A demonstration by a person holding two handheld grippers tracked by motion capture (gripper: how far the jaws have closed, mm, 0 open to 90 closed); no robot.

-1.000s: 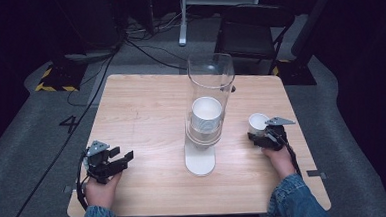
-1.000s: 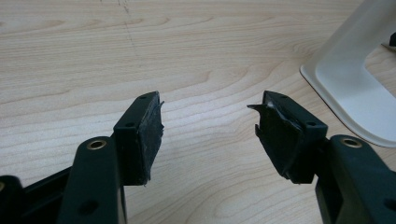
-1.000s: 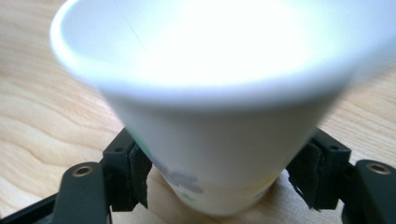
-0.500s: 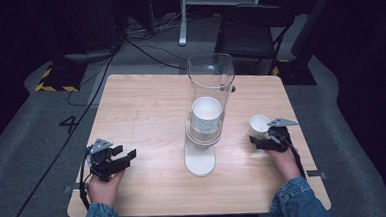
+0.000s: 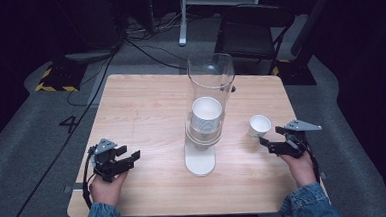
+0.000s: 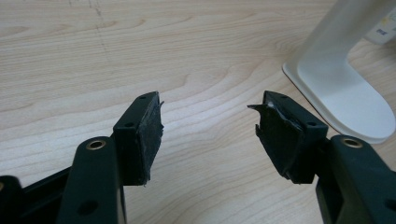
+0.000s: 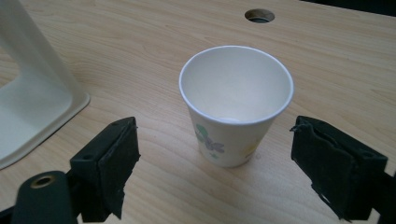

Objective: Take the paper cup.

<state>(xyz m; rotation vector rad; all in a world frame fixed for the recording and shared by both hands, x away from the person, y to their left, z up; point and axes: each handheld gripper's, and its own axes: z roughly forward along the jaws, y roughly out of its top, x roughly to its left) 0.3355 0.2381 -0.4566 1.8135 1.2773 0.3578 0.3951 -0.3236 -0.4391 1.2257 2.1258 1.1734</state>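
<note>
- Paper cup [image 7: 236, 100] placement is seen on the table [image 5: 146, 111]: one loose cup stands upright just ahead of the right tool [image 5: 274, 137], apart from both jaws, which are spread wide to either side of it in the right gripper view.
- One light wooden table is counted, with a round hole [image 7: 259, 16] seen beyond the cup.
- One tall clear cylinder [image 5: 210, 82] on a white stand [image 5: 200, 160] is seen at the table's middle, between the two tools; a white cup stack [image 5: 206, 115] is held inside it, its count not readable.
- Two tools are counted. The left tool [image 5: 124, 160] is held low over bare wood at the near left, well apart from the cup, its jaws wide with nothing between them.
- A small print of green and purple flowers is seen on the cup's side; no lettering can be read on it.
- A label at the stand's upper edge in the left gripper view is too cropped to be read.
</note>
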